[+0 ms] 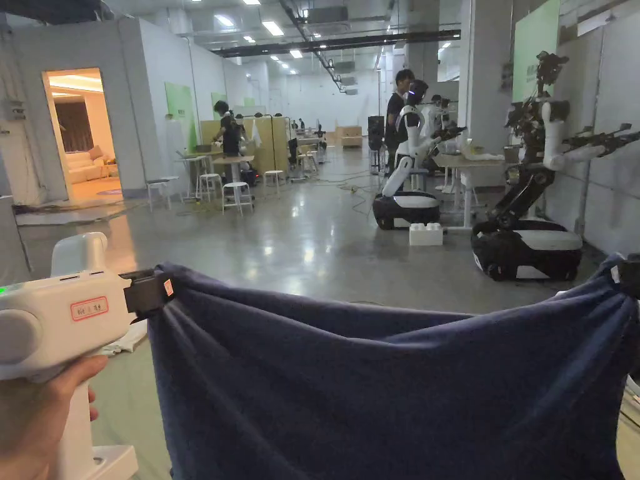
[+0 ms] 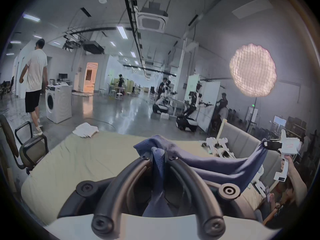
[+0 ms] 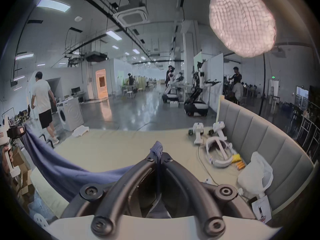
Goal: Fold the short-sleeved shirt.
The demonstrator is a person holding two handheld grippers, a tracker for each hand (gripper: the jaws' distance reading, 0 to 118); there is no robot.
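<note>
A navy blue short-sleeved shirt (image 1: 387, 400) hangs in the air, stretched wide between both grippers, its top edge sagging in the middle. My left gripper (image 1: 164, 289) is shut on the shirt's upper left corner; in the left gripper view (image 2: 158, 154) a bunch of blue cloth sticks out past the closed jaws. My right gripper (image 1: 625, 275) pinches the upper right corner at the frame's edge; in the right gripper view (image 3: 158, 155) a small knot of cloth pokes out between its closed jaws. The shirt (image 3: 57, 167) hangs above a beige mattress (image 3: 112, 150).
On the mattress (image 2: 78, 159) lie spare white grippers (image 3: 198, 133), a white headset (image 3: 218, 155) and a white bag (image 3: 256, 174) by a grey padded headboard (image 3: 263, 139). A folded white cloth (image 2: 85, 130), an office chair (image 2: 26, 148), a washing machine (image 2: 58, 103), wheeled robots (image 1: 531, 237) and people stand around.
</note>
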